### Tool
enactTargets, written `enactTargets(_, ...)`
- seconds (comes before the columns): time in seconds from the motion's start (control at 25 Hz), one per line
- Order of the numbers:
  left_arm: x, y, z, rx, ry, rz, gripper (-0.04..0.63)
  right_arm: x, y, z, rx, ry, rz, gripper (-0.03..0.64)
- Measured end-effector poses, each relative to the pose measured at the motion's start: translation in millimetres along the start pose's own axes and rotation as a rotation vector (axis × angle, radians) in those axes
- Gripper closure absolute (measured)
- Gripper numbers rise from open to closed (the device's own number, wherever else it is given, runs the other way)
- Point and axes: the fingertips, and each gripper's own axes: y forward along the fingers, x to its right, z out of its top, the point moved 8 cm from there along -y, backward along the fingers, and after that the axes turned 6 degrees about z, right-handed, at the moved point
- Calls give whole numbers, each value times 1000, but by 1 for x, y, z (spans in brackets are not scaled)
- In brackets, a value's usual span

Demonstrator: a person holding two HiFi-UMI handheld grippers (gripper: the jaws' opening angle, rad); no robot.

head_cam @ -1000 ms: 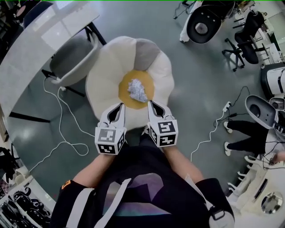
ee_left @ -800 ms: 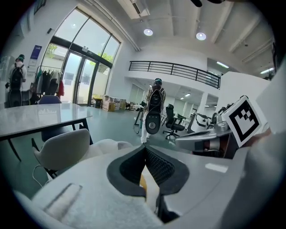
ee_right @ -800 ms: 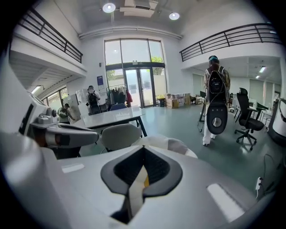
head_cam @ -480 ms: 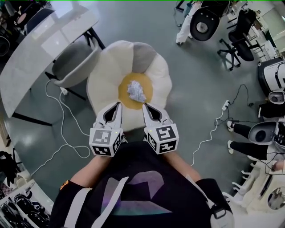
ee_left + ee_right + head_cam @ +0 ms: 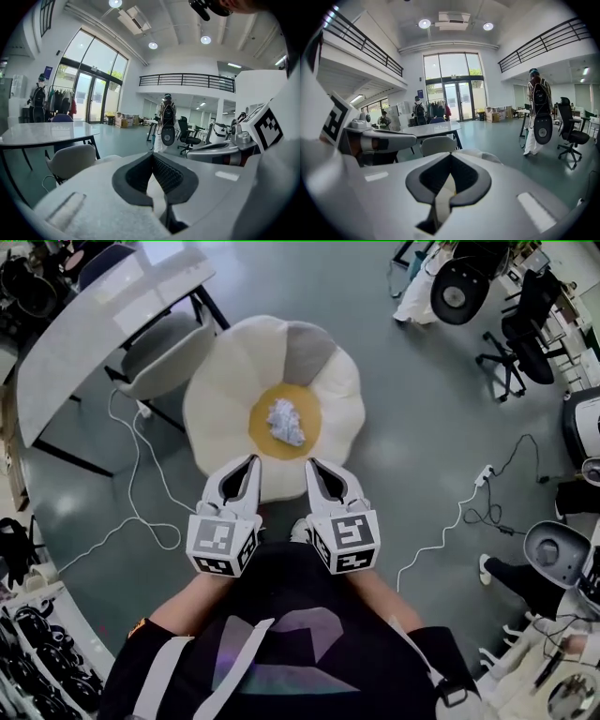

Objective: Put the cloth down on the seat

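A crumpled white cloth (image 5: pixel 286 421) lies loose on the yellow centre of a flower-shaped seat (image 5: pixel 225 399) with cream petals and one grey petal. Both grippers hover side by side over the seat's near edge, pointing at the cloth but apart from it. My left gripper (image 5: pixel 250 462) is shut and empty, with its dark pads meeting at the tip (image 5: pixel 152 155). My right gripper (image 5: pixel 310 465) is also shut with nothing between its jaws (image 5: pixel 450 156). The cloth does not show in either gripper view.
A white table (image 5: pixel 94 315) and a grey chair (image 5: pixel 164 357) stand left of the seat. White cables (image 5: pixel 141 474) trail on the floor to the left, and a power strip (image 5: pixel 483 472) lies to the right. Office chairs (image 5: pixel 511 324) and a standing person (image 5: pixel 536 112) are farther off.
Both grippers have drawn back a little from the cloth toward the person. The cloth stays put on the seat's centre. The head camera has shifted slightly.
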Motion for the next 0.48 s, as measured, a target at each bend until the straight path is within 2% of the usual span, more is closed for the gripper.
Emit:
enactTargets(0.24,22,-20,-19,-9,-3,67,597,3,-20,-15,-9,-26,59,617)
enactTargets(0.48,21,-36,-13,26,14,105,597,-7,-27,-9,12,-56,83,617)
